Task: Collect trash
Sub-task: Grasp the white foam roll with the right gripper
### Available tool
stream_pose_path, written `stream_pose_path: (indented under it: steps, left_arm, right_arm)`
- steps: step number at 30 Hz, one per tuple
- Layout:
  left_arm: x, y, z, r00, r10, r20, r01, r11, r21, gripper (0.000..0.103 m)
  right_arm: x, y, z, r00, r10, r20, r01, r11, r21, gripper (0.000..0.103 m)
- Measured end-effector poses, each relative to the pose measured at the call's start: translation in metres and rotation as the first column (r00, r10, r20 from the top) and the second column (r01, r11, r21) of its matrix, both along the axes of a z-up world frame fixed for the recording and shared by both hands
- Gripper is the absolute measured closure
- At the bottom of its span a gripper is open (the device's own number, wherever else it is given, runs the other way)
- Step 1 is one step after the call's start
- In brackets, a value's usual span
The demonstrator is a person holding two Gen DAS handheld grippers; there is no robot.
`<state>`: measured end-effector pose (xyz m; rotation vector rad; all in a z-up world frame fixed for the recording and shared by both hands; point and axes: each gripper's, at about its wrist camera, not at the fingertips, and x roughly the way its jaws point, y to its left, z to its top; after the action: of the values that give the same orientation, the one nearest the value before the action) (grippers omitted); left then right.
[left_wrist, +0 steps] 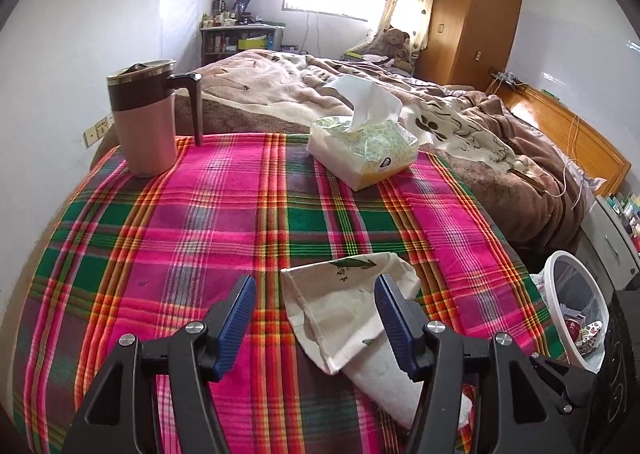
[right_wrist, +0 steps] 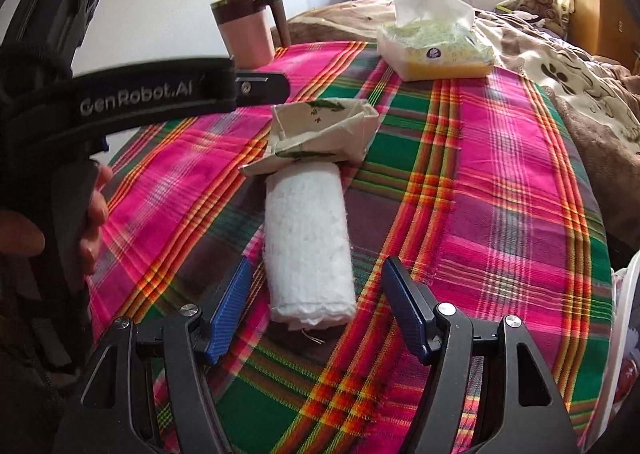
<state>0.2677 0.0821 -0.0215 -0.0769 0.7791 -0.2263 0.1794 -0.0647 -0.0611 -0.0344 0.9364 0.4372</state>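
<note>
While both grippers hang released, we list: left gripper (left_wrist: 316, 320) straddling the printed paper wrapper (left_wrist: 344, 310); right gripper (right_wrist: 316, 310) wide around the white tissue roll (right_wrist: 308, 242), whose far end sits under that wrapper, both on the plaid counter (right_wrist: 500, 194); white bin (left_wrist: 576, 310) just beside, likely their destination

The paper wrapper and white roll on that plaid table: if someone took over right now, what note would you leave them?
Left tool: open, holding nothing, straddling the paper wrapper.
Right tool: open, holding nothing, either side of the white roll.
Wrapper lies across the roll's far end on the plaid tablecloth.
White bin sits off the table's right edge, some trash inside.
Done: nothing gripped.
Left: grasp both, drop in bin.
</note>
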Motion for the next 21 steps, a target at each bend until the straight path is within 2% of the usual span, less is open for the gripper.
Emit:
stream_pose_path:
  steps: [2, 5, 8, 13, 17, 21]
  left_arm:
    - [0.006, 0.000, -0.002, 1.000, -0.011, -0.010, 0.011, 1.000, -0.004, 0.042]
    - [0.016, -0.003, -0.007, 0.999, -0.033, -0.024, 0.034, 0.999, 0.004, 0.042]
    - [0.024, -0.005, -0.013, 0.997, -0.052, -0.048, 0.052, 0.999, -0.004, 0.042]
    - [0.030, -0.009, -0.018, 0.995, -0.085, -0.057, 0.084, 0.996, -0.015, 0.041]
    - [0.037, -0.014, -0.026, 0.989, -0.113, -0.097, 0.113, 0.994, -0.004, 0.038]
    - [0.034, -0.019, -0.031, 0.983, -0.147, -0.113, 0.146, 0.989, -0.013, 0.038]
  right_arm:
    - [0.000, 0.000, 0.000, 1.000, -0.009, 0.006, 0.009, 1.000, -0.009, 0.050]
    - [0.001, -0.002, 0.000, 1.000, -0.020, 0.003, 0.020, 1.000, -0.011, 0.064]
    - [0.000, -0.006, 0.000, 1.000, -0.024, 0.006, 0.025, 0.999, -0.027, 0.071]
    - [-0.002, -0.021, 0.001, 0.997, -0.071, 0.015, 0.072, 0.997, -0.036, 0.074]
    - [-0.004, -0.031, 0.004, 0.991, -0.129, 0.032, 0.131, 0.989, -0.069, 0.074]
    - [-0.005, -0.047, 0.003, 0.984, -0.179, 0.019, 0.180, 0.983, -0.044, 0.074]
